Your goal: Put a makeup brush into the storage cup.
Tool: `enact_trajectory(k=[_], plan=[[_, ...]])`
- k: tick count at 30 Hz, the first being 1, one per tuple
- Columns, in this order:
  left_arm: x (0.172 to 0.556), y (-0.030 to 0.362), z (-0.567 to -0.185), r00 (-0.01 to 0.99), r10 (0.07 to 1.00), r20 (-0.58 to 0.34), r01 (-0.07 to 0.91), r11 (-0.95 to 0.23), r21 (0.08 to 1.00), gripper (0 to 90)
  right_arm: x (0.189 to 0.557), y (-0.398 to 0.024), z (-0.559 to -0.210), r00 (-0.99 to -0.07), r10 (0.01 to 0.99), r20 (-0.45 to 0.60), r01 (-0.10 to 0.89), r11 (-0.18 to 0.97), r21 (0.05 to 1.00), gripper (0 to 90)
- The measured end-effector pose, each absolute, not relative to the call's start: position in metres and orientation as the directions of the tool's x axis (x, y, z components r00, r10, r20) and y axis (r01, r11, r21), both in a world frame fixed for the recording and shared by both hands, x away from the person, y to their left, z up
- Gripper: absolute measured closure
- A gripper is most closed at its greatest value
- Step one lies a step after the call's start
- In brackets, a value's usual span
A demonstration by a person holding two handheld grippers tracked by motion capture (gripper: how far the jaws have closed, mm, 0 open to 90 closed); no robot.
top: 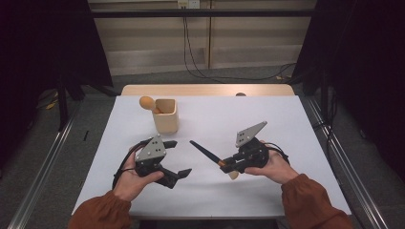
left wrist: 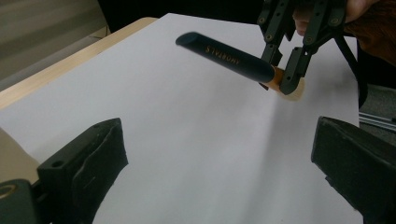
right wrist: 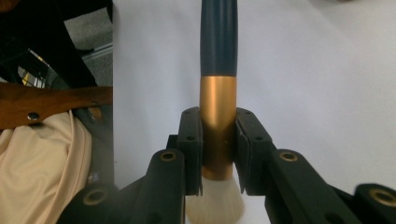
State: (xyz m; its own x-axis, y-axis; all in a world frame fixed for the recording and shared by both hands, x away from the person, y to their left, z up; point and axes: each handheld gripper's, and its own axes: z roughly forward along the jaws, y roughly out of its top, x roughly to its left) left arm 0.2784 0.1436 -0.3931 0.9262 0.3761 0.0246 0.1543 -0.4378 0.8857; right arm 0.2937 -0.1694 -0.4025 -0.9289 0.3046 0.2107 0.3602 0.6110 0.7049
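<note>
Right tool clamped on a makeup brush above the white table, left tool gaping beside it.

The table (top: 286, 124) is covered in white, with a bare wooden strip along its far edge. Toward its far left stands a square wooden holder (top: 165, 116) with a round-ended wooden utensil (top: 149, 103) leaning out of it. The left tool (top: 180, 158) sits at the near left of the table, held in the left hand (top: 133, 179), its jaws wide apart with nothing between them. The right tool (top: 228, 165), in the right hand (top: 277, 167), has its jaws pressed together on the gold collar of the brush (top: 208, 154). The brush is lifted off the table near its middle; its dark handle slants toward the far left and its pale bristles stick out behind the jaws.
</note>
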Motion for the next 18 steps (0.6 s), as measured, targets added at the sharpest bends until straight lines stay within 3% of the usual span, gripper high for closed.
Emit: enact_trajectory(k=[18], plan=[[0.290,0.140,-0.385,0.943,0.333,-0.020,0.207,-0.537,0.818,3.5,0.300,-0.146,-0.397,-0.956,0.232,0.178,0.292,0.760,0.581,74.3]])
